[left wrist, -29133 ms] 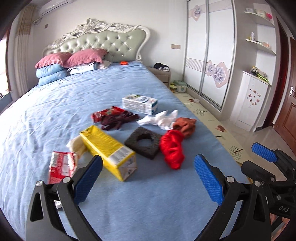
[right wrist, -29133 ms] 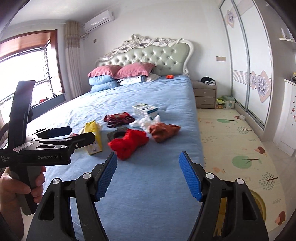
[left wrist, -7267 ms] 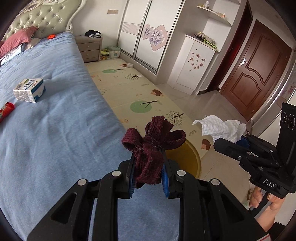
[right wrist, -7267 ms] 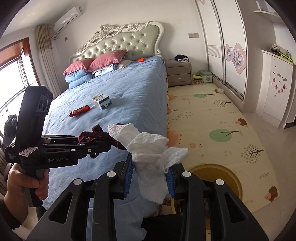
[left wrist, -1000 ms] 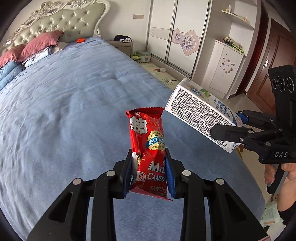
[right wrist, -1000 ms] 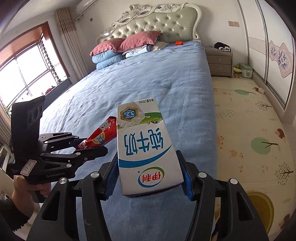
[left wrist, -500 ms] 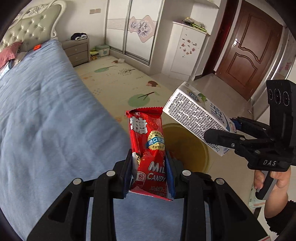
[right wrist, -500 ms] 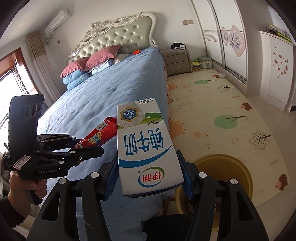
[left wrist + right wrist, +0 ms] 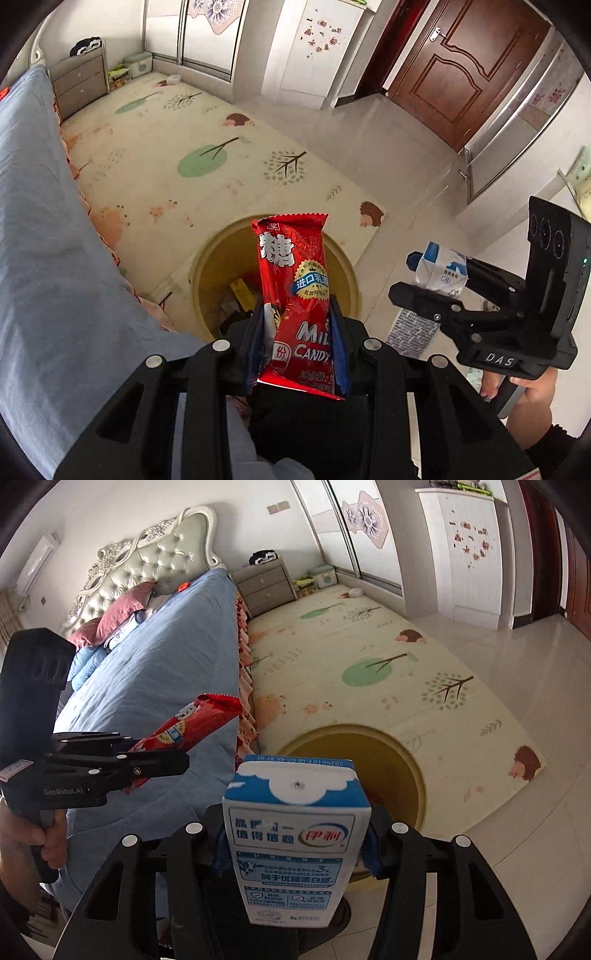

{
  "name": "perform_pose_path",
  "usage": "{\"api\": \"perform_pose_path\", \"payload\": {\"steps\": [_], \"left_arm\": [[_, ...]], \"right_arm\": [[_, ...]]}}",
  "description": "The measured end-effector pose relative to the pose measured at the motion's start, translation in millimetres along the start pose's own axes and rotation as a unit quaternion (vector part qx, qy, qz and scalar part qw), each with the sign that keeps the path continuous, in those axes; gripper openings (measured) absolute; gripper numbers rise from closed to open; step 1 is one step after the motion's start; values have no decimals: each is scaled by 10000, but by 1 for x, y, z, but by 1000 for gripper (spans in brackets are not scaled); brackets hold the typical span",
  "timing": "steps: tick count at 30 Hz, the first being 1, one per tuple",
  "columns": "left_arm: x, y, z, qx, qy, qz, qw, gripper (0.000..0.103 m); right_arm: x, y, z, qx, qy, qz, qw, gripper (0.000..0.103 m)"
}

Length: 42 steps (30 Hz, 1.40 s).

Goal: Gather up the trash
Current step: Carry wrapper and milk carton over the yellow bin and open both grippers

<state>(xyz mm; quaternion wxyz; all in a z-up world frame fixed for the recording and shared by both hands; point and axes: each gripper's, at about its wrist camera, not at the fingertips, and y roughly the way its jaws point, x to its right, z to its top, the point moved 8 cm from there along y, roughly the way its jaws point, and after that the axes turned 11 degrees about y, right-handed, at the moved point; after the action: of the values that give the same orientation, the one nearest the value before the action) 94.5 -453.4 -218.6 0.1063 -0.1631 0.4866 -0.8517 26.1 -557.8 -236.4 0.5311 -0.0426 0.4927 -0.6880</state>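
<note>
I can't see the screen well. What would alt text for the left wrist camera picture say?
The left claw grips a red milk candy wrapper above a round yellow trash bin standing on a cartoon play mat beside a blue bed. At right, the right claw holds a blue-and-white milk carton.

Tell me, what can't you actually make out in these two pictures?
- Bin contents: in the left view the candy wrapper and left claw cover much of the yellow bin; only scraps show.
- Bin's near rim: in the right view the milk carton held by the right claw hides it.
- Carton's small print: too small to read.
- The person: only hands show, cut off by the edges.
</note>
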Motion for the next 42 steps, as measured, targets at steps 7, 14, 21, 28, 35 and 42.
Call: {"api": "perform_pose_path", "payload": {"steps": [7,14,21,28,35,42], "left_arm": [[-3,35,18,-402,1,41,9992,32],[-6,66,29,-642,63,93,9979,33],[-26,78,29,-867,-274,210,9956,98],[-37,77,28,-831,-452,321,9950,98],[-36,69,29,-680,-449,305,9962,98],[-36,38,32,-252,-522,505,9970,98]], "right_arm": [[21,31,0,-185,208,-27,9996,53],[29,50,7,-304,200,-100,9993,53],[38,64,6,-396,-110,-623,9972,81],[45,62,-3,-512,-32,-597,9969,81],[43,54,-2,-501,-7,-622,9968,80],[26,34,2,-314,-140,-551,9979,81]]}}
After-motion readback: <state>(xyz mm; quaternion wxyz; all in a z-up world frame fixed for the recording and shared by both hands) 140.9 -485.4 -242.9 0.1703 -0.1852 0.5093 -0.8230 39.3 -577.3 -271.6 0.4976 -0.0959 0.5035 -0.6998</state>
